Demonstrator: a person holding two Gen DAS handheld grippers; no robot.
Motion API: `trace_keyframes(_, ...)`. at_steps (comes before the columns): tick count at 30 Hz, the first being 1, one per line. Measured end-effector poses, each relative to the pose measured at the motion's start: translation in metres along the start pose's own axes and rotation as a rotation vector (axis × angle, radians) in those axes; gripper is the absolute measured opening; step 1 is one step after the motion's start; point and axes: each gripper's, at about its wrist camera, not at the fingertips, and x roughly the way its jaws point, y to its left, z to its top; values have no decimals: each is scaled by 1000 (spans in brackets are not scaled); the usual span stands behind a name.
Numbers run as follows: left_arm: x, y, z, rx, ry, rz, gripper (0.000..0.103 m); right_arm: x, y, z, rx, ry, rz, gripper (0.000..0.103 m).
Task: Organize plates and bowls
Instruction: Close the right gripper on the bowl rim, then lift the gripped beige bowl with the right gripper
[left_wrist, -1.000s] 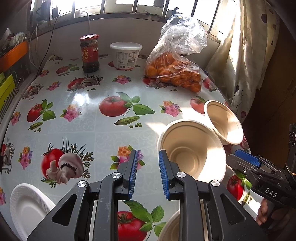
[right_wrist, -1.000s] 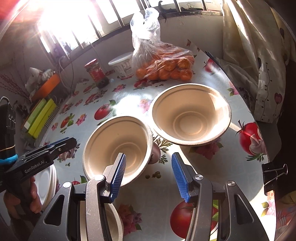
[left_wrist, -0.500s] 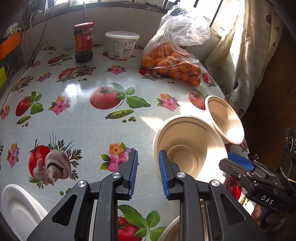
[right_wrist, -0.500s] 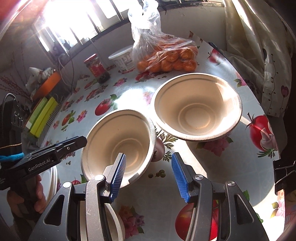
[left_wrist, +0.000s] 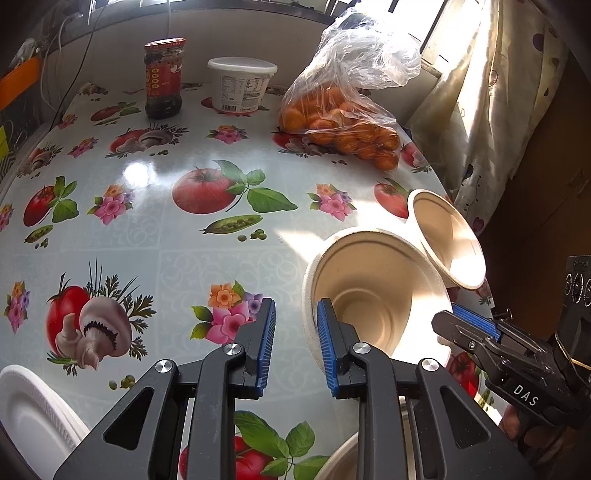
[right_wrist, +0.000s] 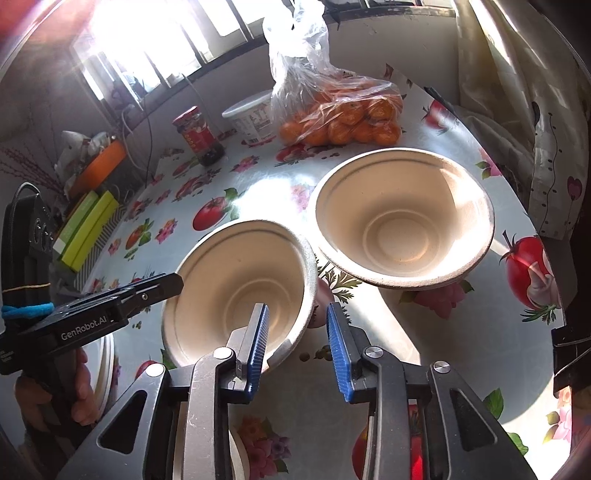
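Two beige paper bowls sit on the fruit-print tablecloth (left_wrist: 147, 236). The near bowl (right_wrist: 236, 288) (left_wrist: 369, 295) is tilted. The far bowl (right_wrist: 402, 221) (left_wrist: 447, 243) stands behind it to the right. My right gripper (right_wrist: 296, 308) is closing over the near bowl's front rim. One finger is inside the bowl and the other outside, with a gap still showing at the outer pad. My left gripper (left_wrist: 295, 310) has its jaws narrowly apart and holds nothing. Its tip (right_wrist: 177, 284) is at the bowl's left rim.
A white plate (left_wrist: 26, 413) lies at the near left and another bowl rim (left_wrist: 340, 458) sits under the grippers. A sauce jar (left_wrist: 163, 77), a white tub (left_wrist: 242, 86) and a bag of oranges (left_wrist: 343, 122) stand at the back. A curtain (left_wrist: 480, 110) hangs beside the right table edge.
The right gripper's jaws have drawn closer together around the near bowl's rim. The left gripper's view has tipped slightly, and the bowl now sits closer to its right finger.
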Motion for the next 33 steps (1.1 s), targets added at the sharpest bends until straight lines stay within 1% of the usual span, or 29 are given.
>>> trace_keyframes(4,0,-1,-1,2,-8,25,24,0,0,0,3,-4,7,26)
trace_keyframes(8,0,-1,-2,5,-8,29,24,1,0,-2,0,0,12,19)
trace_keyframes(12,1,-4,-2,21,-10,41,24,1,0,-2,-1,-2,15,16)
trace_keyframes(23,7,-13,-3,35,-3,25,24,1,0,-2,2,-2,17,16)
trace_keyframes(29,8,-16,-4,40,-6,31,24,1,0,-3,3,-3,17,16)
trace_keyframes(31,7,-18,-4,47,-17,35,18,0,-1,-3,2,-2,13,16)
trace_keyframes(33,5,-20,-4,56,-28,42,17,0,-1,-3,3,-4,11,16)
